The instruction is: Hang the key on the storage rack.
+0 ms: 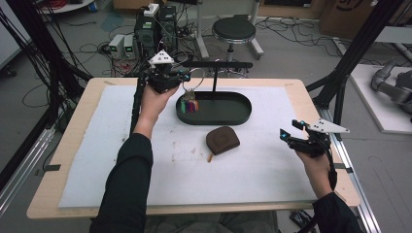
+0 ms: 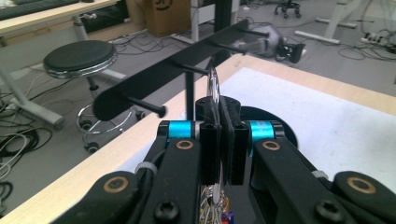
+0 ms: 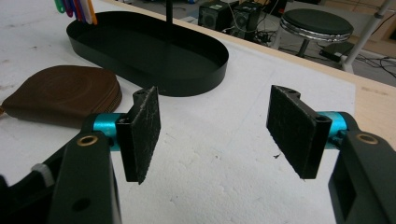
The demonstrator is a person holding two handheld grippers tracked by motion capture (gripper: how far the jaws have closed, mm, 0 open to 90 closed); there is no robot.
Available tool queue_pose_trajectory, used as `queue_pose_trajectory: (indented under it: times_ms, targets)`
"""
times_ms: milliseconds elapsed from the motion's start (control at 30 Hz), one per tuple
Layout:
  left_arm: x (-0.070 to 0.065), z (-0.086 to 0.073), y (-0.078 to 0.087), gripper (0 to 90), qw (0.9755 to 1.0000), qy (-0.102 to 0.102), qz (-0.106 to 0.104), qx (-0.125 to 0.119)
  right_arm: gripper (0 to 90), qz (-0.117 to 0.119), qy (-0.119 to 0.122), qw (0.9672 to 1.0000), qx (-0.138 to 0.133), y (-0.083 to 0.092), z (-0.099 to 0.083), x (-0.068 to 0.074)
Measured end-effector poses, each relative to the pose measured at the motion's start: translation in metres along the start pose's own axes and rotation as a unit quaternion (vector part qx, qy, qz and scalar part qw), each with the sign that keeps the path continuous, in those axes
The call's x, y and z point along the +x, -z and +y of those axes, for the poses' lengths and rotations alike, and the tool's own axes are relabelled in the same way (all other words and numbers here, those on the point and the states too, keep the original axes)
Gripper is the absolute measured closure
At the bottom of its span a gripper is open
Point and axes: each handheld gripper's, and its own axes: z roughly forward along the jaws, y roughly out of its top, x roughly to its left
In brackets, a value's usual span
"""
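My left gripper (image 1: 183,77) is held above the left end of a black oval tray (image 1: 243,115) and is shut on a metal key ring (image 1: 195,80). A bunch of coloured keys (image 1: 188,105) hangs from the ring. In the left gripper view the pads (image 2: 236,140) pinch the ring (image 2: 214,84) upright, just short of a black peg rack (image 2: 187,70) on a post in the tray. A brown zip pouch (image 1: 222,140) lies on the white mat. My right gripper (image 1: 288,130) hovers at the mat's right edge, open (image 3: 215,126), nothing between its pads.
The white mat (image 1: 145,170) covers a wooden table (image 1: 73,141). A black stool (image 1: 234,30) stands behind the table among floor cables and power boxes. In the right gripper view the pouch (image 3: 60,93) and tray (image 3: 196,79) lie ahead and left.
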Motion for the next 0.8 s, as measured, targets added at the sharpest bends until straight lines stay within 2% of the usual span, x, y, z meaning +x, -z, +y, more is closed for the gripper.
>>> queue_pose_trajectory:
  times_ms: [300, 533, 800]
  targets:
    - [0.015, -0.010, -0.007, 86.7, 0.9996, 0.026, 0.013, 0.003, 35.7, 0.000, 0.001, 1.0000, 0.000, -0.001, 0.000, -0.001]
    - [0.017, -0.012, -0.010, 86.7, 0.9993, 0.034, 0.014, -0.004, 36.5, 0.001, 0.007, 1.0000, -0.002, -0.001, 0.000, 0.001]
    - [0.021, -0.016, -0.015, 86.7, 0.9988, 0.042, 0.024, 0.001, 36.7, 0.003, 0.008, 1.0000, -0.001, -0.001, 0.000, 0.001]
